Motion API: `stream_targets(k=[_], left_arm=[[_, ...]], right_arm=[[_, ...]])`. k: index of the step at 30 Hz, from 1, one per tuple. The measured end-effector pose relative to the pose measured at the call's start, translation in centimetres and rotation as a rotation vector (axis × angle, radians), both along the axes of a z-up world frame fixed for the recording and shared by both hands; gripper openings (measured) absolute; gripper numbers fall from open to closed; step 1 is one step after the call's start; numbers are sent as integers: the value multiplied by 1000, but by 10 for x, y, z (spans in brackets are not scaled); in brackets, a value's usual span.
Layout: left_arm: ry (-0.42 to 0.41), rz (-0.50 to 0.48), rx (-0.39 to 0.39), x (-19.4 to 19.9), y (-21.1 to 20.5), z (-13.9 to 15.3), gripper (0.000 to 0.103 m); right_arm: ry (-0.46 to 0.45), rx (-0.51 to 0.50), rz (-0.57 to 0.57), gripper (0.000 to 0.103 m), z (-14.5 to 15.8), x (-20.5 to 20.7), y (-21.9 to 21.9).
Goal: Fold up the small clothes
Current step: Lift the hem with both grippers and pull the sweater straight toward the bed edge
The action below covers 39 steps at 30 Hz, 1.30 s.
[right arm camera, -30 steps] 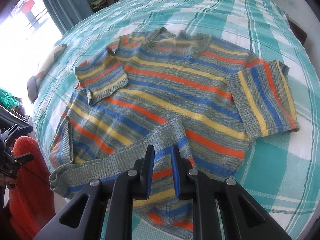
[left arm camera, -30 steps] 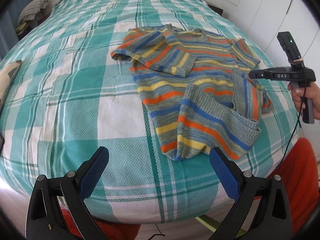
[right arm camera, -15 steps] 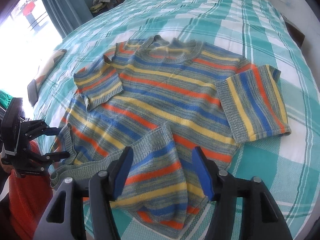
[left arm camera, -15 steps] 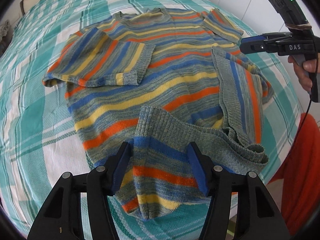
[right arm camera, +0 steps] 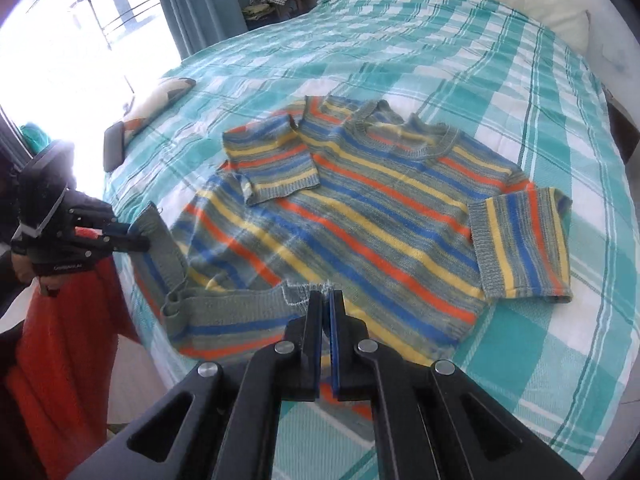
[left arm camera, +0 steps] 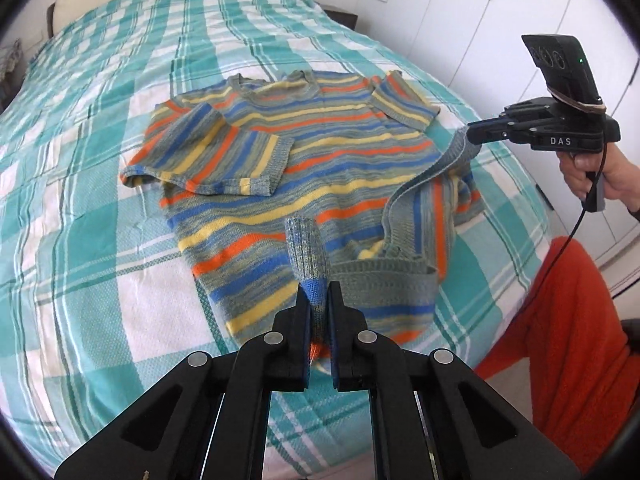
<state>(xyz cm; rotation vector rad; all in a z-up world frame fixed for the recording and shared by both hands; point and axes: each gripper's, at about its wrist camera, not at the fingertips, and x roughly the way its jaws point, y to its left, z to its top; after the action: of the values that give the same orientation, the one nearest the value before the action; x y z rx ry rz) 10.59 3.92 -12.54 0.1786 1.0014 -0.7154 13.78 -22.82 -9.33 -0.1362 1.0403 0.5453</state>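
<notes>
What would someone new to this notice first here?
The striped sweater lies face up in the middle of the teal checked bedspread, one sleeve folded over its chest. Both grippers are shut on its bottom hem: the left gripper and the right gripper, lifting it off the bed.

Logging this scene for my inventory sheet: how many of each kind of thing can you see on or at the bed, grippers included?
Striped sweater: 1
Grippers, left gripper and right gripper, both shut on its hem: 2
Patterned cushion: 1
Dark phone-like slab: 1
Checked bedspread: 1
Total: 6
</notes>
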Motion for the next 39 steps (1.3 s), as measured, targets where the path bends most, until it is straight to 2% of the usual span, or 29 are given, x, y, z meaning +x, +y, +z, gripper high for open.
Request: stream_targets(k=[2,4,6,9,11,12,13,15,17,20,22,23,24,25,26,28,31,33,35,39], left_arm=[[-14,-64,22,-29,12,15,6],[2,-135,54,-57,20,21,7],[27,-189,120,-81,20,14,13],[76,-214,244,-100,19,-6,27],[134,-166,228,-98,32,-11,30],[162,-113,186,-92,43,-10,38],[183,-47,135,-86,55,-7,54],[202,98,25,-77,74,-3,73],[262,223,-43,-66,79,-12,76],[341,303,25,-54,55,-43,76],[358,312,107,-52,34,-64,76],[365,312,143,-52,24,-74,76],[379,312,176,-53,17,-83,70],[398,309,186,-53,12,-90,35],[424,308,188,-54,11,-96,5],[455,332,147,-55,22,-92,1],[413,325,112,-63,44,-59,1],[397,313,125,-67,52,-45,1],[401,309,166,-66,48,-48,1],[414,307,278,-60,27,-84,1]], right_arm=[[-9,-3,66,3,24,-45,-6],[24,-18,127,3,32,-88,-12],[93,-44,147,3,21,-121,-16],[209,-114,106,5,-23,-152,-27],[292,-110,32,8,-49,-164,-42],[323,-88,-5,15,-56,-171,-51],[334,-65,-44,24,-60,-174,-60],[335,2,-136,32,-60,-175,-76],[338,87,-259,43,-61,-170,-92],[391,247,-429,47,-78,-156,-110],[449,302,-443,47,-99,-147,-104],[466,306,-421,47,-108,-144,-95],[480,307,-395,44,-116,-142,-86],[498,308,-371,18,-122,-141,-77],[501,299,-366,5,-124,-142,-71],[508,300,-380,4,-115,-149,-67],[515,260,-400,4,-90,-169,-67],[537,242,-455,4,-88,-179,-76],[573,196,-508,4,-104,-178,-82],[630,80,-527,4,-149,-165,-72]])
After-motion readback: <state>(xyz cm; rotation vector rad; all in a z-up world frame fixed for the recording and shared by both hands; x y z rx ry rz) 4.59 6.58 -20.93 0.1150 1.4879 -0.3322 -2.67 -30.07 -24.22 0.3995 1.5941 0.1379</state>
